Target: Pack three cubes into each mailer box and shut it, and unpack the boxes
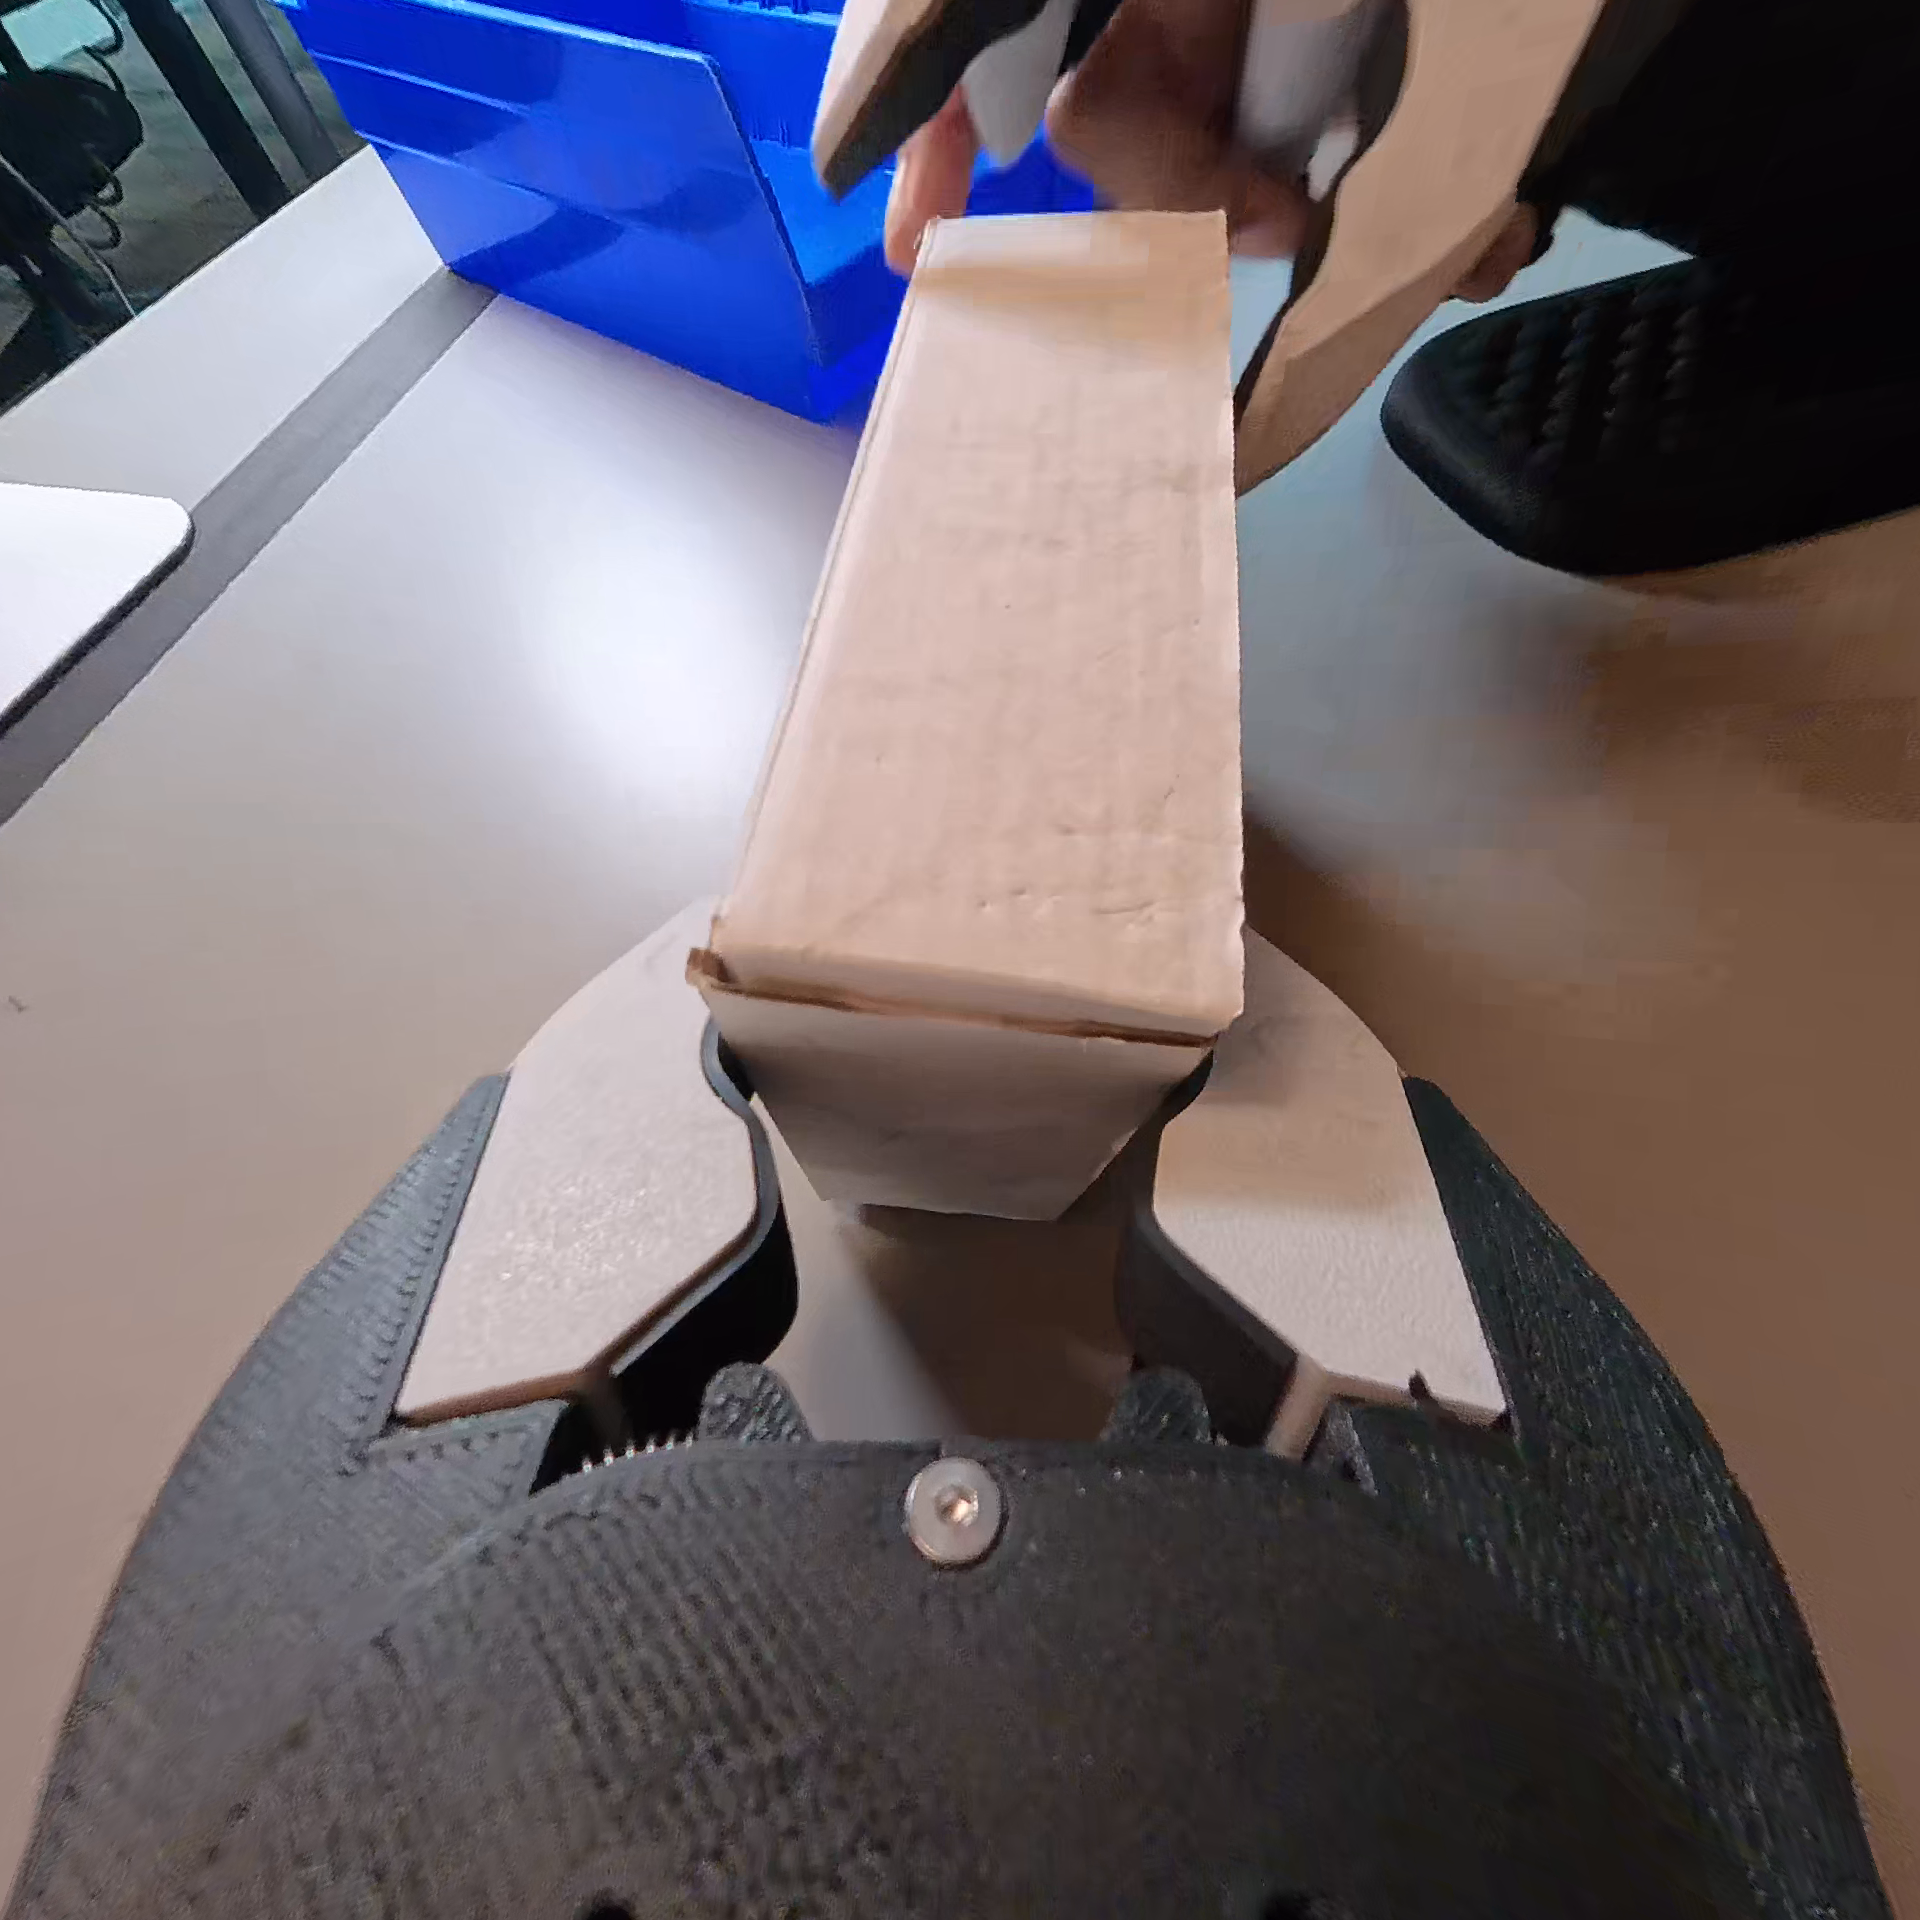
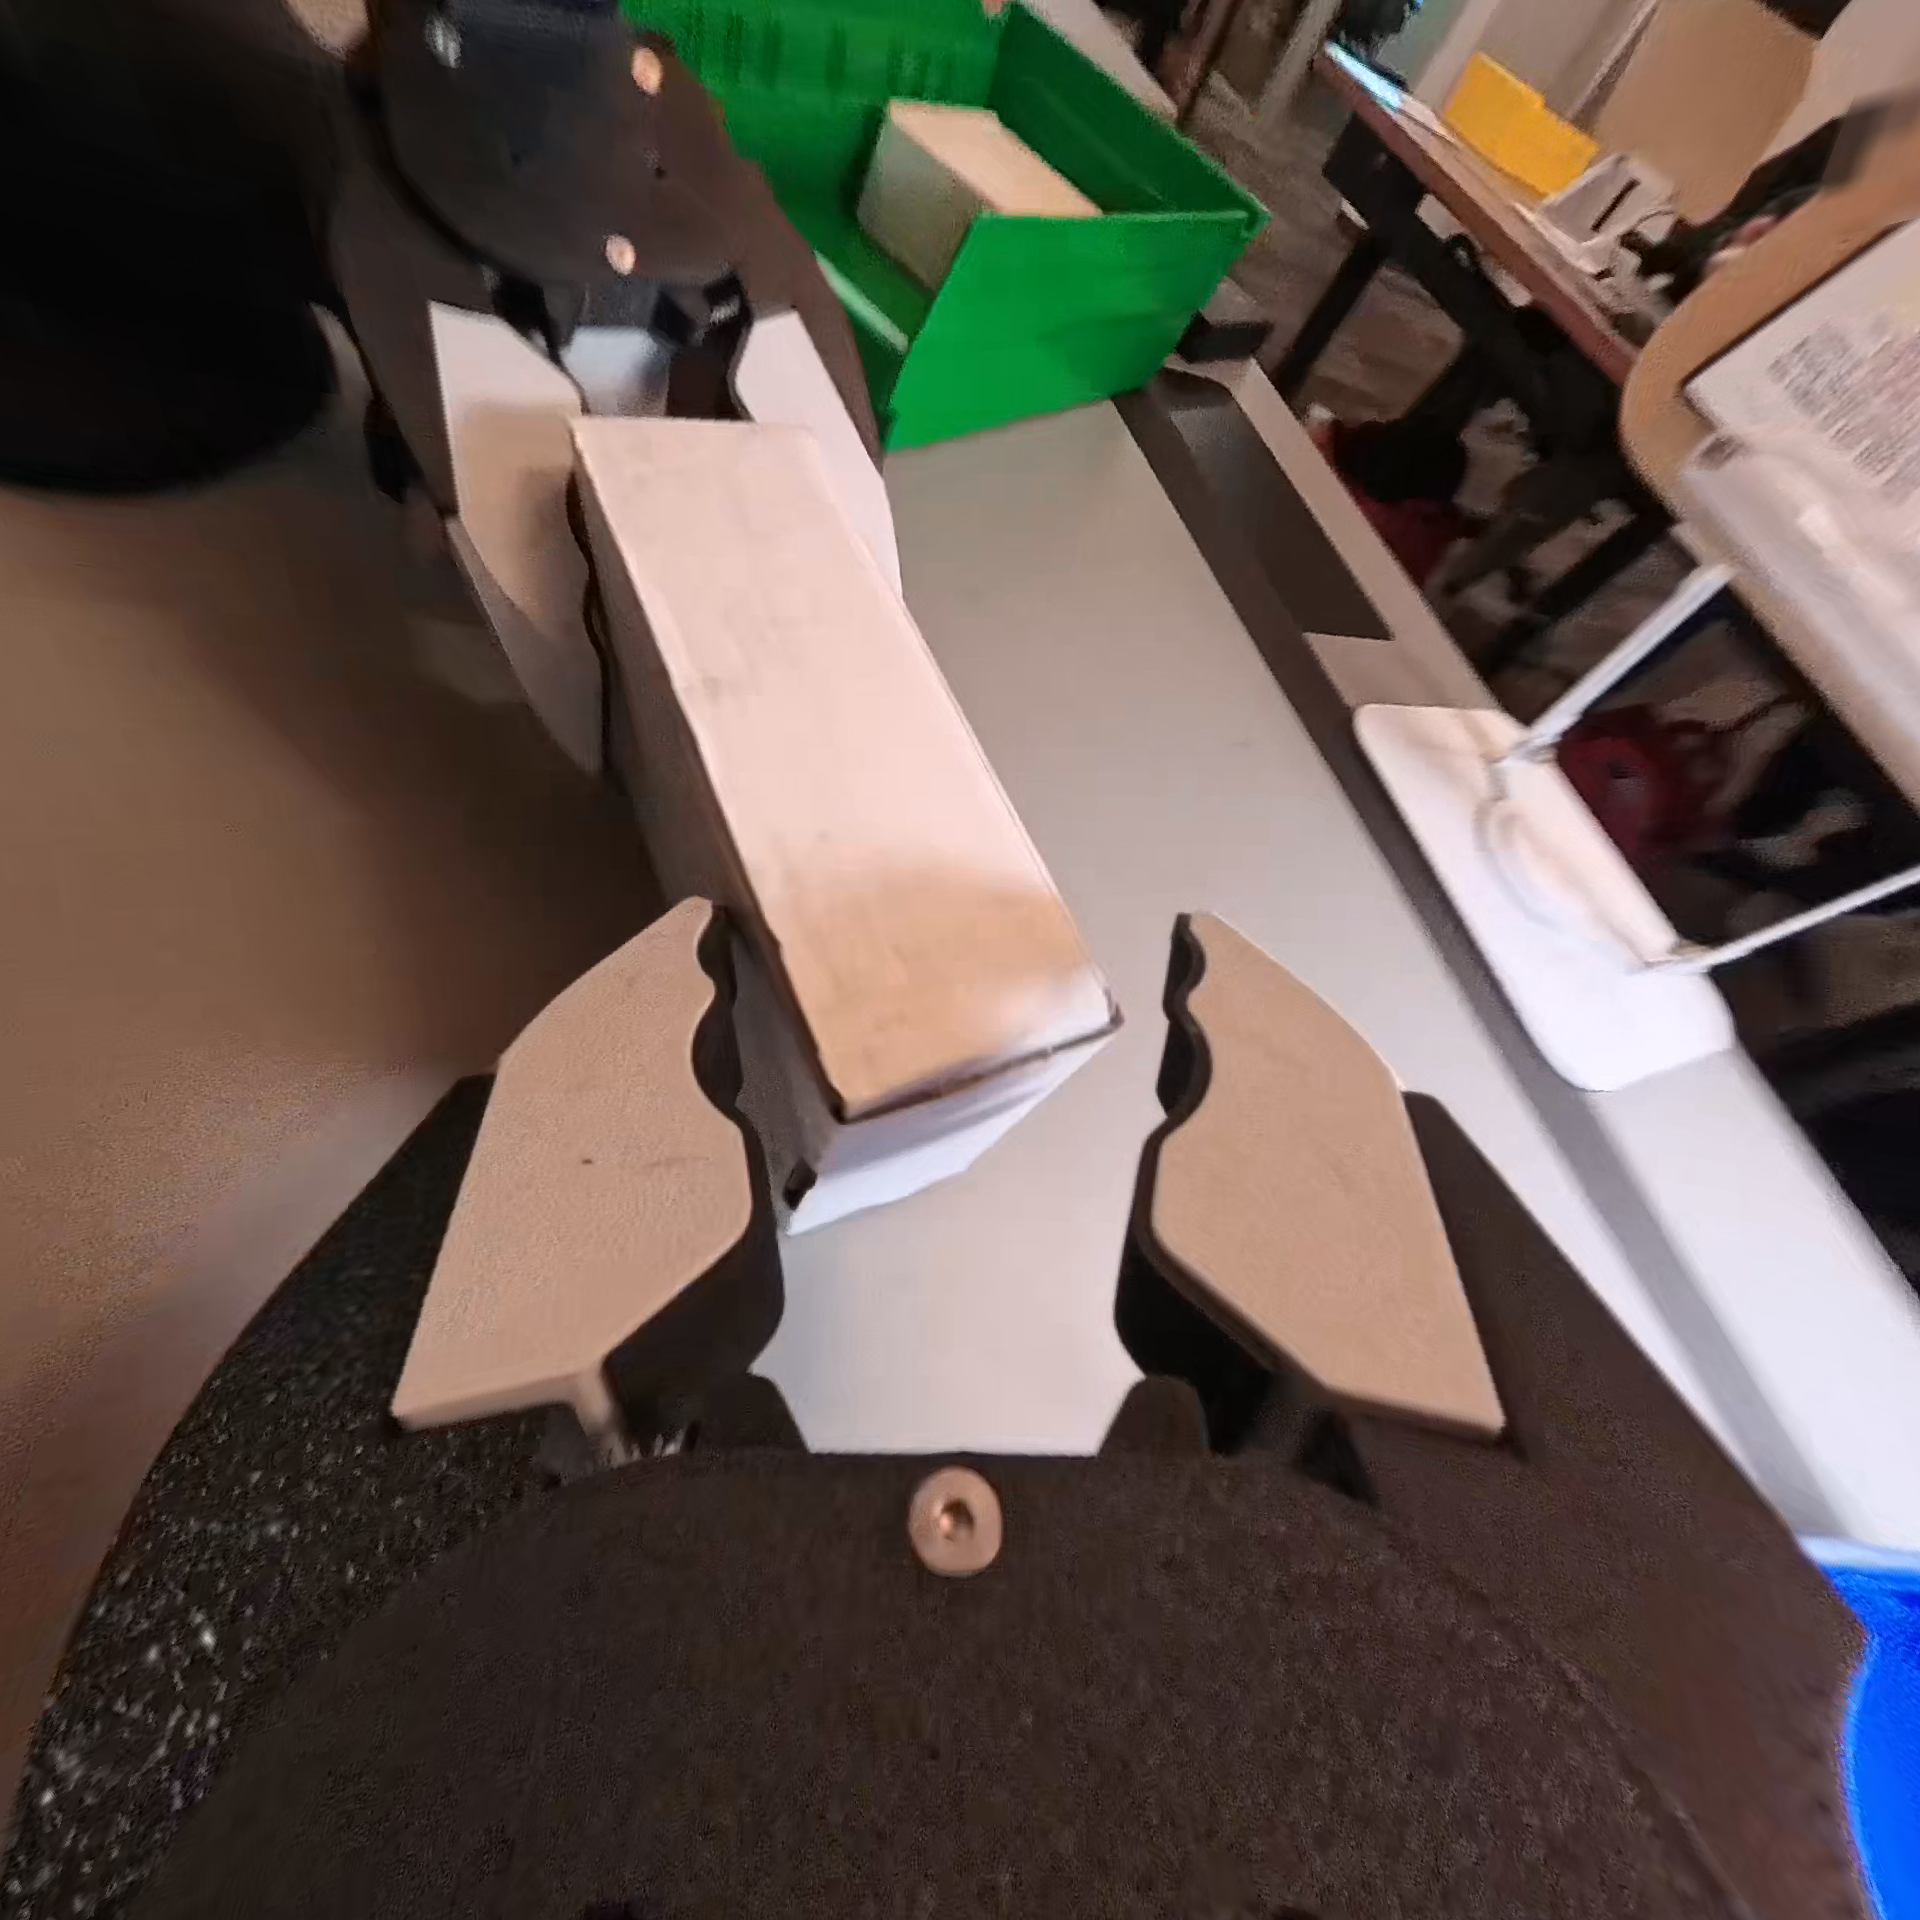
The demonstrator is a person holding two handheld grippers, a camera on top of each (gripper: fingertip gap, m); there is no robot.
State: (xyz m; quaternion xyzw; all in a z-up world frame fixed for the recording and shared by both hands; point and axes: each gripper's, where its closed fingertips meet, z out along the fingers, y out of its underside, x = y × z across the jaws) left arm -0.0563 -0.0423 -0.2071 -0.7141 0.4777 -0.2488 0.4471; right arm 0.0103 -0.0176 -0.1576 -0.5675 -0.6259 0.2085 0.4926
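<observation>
We see one closed cardboard mailer box held lengthwise between the two grippers, above the grey table. Left gripper is clamped on the near end of the box, both fingers pressed against its sides, the end flap tucked between them. In the right wrist view the same box runs away from the camera, tilted a bit left. Right gripper is spread: its left finger touches the box's side, its right finger stands apart from it with table showing in the gap, so it grips nothing. The far end of the box sits in the left gripper, seen across from us. Lid looks shut; cubes not visible. A blue bin sits on the table behind the box in the left view. A green bin sits beyond it in the right view, with another closed box inside. A white stand sits at the table's right edge. A black chair seat is off to the right. Both views are a little blurred.
</observation>
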